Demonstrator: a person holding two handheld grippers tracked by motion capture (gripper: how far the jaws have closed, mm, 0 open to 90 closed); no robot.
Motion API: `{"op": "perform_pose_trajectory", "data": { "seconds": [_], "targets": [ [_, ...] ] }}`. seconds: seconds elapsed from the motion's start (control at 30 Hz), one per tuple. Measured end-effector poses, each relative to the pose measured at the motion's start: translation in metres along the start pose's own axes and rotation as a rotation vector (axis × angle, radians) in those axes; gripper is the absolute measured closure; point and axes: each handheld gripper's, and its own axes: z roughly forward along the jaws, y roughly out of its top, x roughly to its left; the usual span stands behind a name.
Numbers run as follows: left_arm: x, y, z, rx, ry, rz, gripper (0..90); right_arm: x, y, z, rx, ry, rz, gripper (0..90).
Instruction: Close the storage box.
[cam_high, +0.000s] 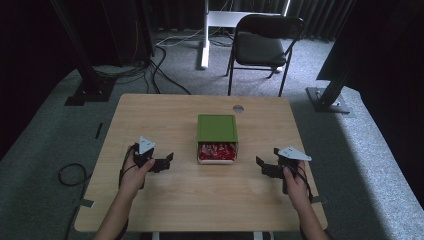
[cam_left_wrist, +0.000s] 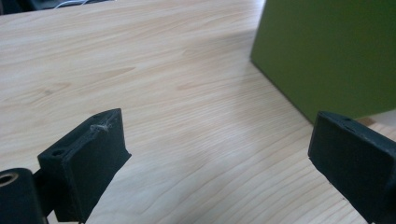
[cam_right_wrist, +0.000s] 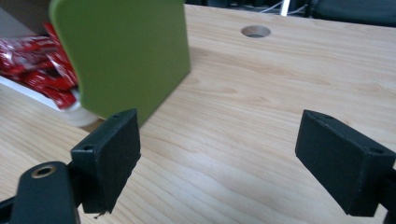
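I see the counter (cam_high: 200, 200) as pale wood or wood-look laminate with fine grain lines, smooth with a soft sheen where light falls across it. The green box (cam_high: 216, 128) looks matt and even, like painted board or plastic; I cannot tell which. Inside its open front the red packets (cam_high: 217, 152) are glossy, crinkled foil or plastic film, catching white highlights. On my left gripper (cam_left_wrist: 217, 154) the jaws are matt black with a slightly rough, foam-like face, and a bit of lint clings to one edge. My right gripper (cam_right_wrist: 219, 158) has the same dull black, grainy jaws.
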Motion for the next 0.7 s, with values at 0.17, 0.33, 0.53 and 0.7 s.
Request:
{"op": "perform_pose_trajectory", "data": {
  "seconds": [0.17,0.33,0.53,0.7],
  "targets": [
    [0.01,-0.007,-0.008,0.004,0.033,-0.015,5.0,-0.005,-0.01,-0.004,0.013,-0.083,0.018,14.0],
    [0.021,-0.021,-0.018,0.018,0.069,-0.044,5.0,-0.011,-0.02,-0.01,0.047,-0.152,0.038,14.7],
    [0.03,-0.036,-0.027,0.027,0.108,-0.095,5.0,-0.01,-0.028,-0.013,0.078,-0.165,0.045,14.7],
    [0.04,-0.046,-0.036,0.038,0.169,-0.132,5.0,-0.012,-0.034,-0.015,0.115,-0.208,0.068,14.6]
  ]
}}
